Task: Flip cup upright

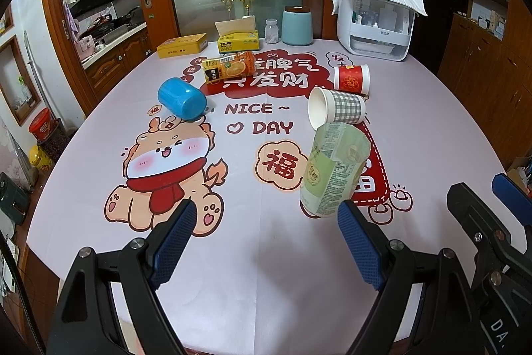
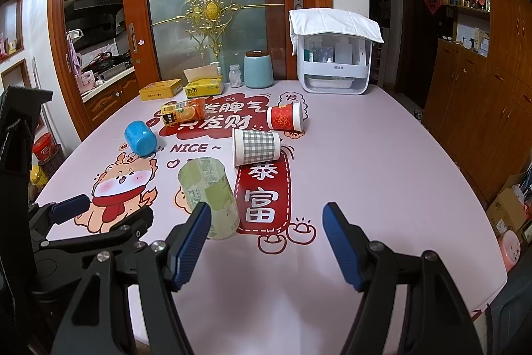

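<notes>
Because five cups lie tipped on the printed tablecloth (image 1: 266, 255) awaiting righting, the left gripper (image 1: 266, 222) and right gripper (image 2: 266, 225) hover wide open, holding nothing, just before the green labelled cup (image 1: 334, 170), nearest of them.

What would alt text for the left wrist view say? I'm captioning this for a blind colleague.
Five cups lie on their sides on a printed tablecloth: a green cup nearest, then a checked cup, red cup, blue cup and orange cup. The left gripper is open and holds nothing.
</notes>
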`<state>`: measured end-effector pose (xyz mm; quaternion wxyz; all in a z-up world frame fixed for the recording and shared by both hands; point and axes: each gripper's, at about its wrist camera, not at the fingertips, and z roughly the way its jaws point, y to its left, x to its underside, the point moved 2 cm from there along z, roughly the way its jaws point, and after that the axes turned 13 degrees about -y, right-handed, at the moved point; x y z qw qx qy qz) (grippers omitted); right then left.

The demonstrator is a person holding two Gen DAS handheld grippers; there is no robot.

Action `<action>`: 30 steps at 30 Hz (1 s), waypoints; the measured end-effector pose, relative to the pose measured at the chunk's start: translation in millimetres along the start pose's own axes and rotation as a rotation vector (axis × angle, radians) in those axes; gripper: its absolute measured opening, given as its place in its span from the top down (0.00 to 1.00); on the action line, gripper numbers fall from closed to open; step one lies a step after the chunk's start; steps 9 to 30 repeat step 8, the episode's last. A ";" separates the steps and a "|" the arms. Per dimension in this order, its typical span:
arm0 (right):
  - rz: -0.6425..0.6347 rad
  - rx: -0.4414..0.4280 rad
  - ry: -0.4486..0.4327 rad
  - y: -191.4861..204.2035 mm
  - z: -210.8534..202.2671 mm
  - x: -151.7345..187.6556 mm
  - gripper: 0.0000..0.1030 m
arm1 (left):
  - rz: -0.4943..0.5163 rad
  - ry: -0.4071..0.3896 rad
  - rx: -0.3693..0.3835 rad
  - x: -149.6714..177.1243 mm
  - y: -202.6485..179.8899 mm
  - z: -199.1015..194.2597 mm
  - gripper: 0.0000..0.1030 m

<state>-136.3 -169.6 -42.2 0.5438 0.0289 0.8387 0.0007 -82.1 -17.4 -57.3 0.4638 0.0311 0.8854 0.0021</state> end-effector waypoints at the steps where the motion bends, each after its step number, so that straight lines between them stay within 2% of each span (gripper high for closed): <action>1: 0.000 0.000 0.000 0.1 0.1 0.1 0.32 | 0.000 0.001 0.000 -0.2 0.1 0.8 0.17; 30: 0.000 0.001 -0.001 0.2 0.0 0.1 0.32 | 0.001 -0.001 -0.002 0.4 0.8 3.7 0.17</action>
